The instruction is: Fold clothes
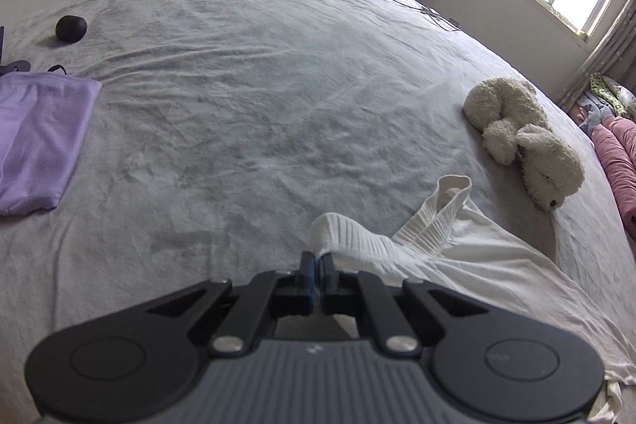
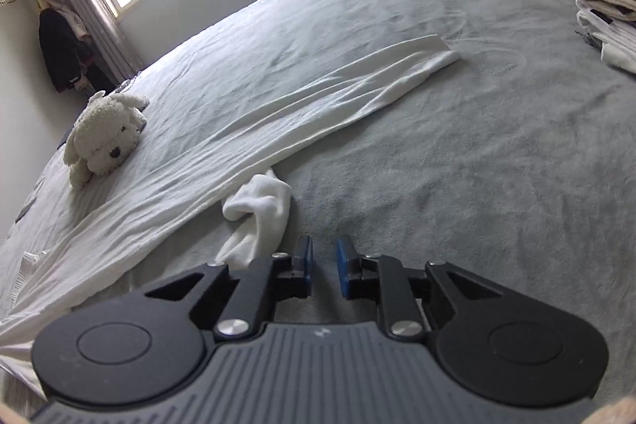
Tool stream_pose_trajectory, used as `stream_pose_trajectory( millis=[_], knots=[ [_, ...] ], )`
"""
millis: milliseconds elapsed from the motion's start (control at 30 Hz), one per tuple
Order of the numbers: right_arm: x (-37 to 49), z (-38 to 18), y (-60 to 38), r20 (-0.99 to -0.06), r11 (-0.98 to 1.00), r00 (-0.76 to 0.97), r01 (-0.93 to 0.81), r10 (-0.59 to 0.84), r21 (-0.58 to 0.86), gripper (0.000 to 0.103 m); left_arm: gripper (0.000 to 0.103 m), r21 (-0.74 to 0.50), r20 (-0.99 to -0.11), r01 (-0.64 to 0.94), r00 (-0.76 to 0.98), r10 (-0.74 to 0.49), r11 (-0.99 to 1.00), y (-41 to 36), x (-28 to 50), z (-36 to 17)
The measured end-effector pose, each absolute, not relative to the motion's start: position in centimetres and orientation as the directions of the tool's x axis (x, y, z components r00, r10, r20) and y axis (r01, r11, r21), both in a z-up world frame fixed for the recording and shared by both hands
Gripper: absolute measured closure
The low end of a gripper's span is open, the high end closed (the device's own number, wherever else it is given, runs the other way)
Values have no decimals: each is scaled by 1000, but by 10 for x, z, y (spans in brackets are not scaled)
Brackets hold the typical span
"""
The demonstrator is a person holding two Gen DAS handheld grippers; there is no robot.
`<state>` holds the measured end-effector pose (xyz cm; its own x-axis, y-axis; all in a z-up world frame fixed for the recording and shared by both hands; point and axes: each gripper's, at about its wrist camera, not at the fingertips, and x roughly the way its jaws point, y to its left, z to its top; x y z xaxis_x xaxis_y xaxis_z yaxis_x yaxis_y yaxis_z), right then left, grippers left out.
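Gripping a ribbed band of the white garment (image 1: 417,245), the left gripper (image 1: 318,263) is seen with its jaws pinched closed on the cloth, which rises in a small peak just ahead of them. The garment is spread along the bed (image 1: 238,106): in the right wrist view it (image 2: 246,138) is laid out as a long, wrinkled strip running from the near left edge toward a hem at the far end, with a loose bunched part beside it. The right gripper (image 2: 322,265) is held just above the bedding with its jaws parted and nothing between them, close to that bunched part. A plush dog (image 2: 103,138) lies touching or just beside the cloth. A lilac garment (image 1: 39,138) is seen lying flat well to the left, and a stack of clothes (image 2: 604,6) at the far right. Whether a fold is being opened or closed cannot be settled. For a clean result, the held band is best kept taut and level, the strip smoothed of wrinkles, and the toy kept clear of the cloth's path.
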<state>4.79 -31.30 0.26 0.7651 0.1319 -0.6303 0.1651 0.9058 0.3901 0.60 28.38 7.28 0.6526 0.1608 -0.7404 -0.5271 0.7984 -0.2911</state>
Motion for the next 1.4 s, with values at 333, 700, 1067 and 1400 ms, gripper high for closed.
stream_pose_trajectory(
  millis=[333, 700, 1067, 1400],
  knots=[
    [68, 5, -279, -603, 915, 780, 106, 166, 389, 92, 101, -260, -756, -504, 637, 151, 824, 278, 15, 66],
    [57, 20, -288, -588, 913, 797, 126, 139, 387, 85, 101, -268, -765, -510, 629, 142, 817, 277, 16, 65],
    [65, 10, -286, -608, 900, 780, 146, 151, 410, 93, 101, -264, -775, -517, 616, 140, 814, 277, 18, 60],
    [11, 60, -304, -495, 914, 868, 227, -33, 337, 99, 101, -288, -771, -488, 629, 103, 824, 268, 16, 63]
  ],
)
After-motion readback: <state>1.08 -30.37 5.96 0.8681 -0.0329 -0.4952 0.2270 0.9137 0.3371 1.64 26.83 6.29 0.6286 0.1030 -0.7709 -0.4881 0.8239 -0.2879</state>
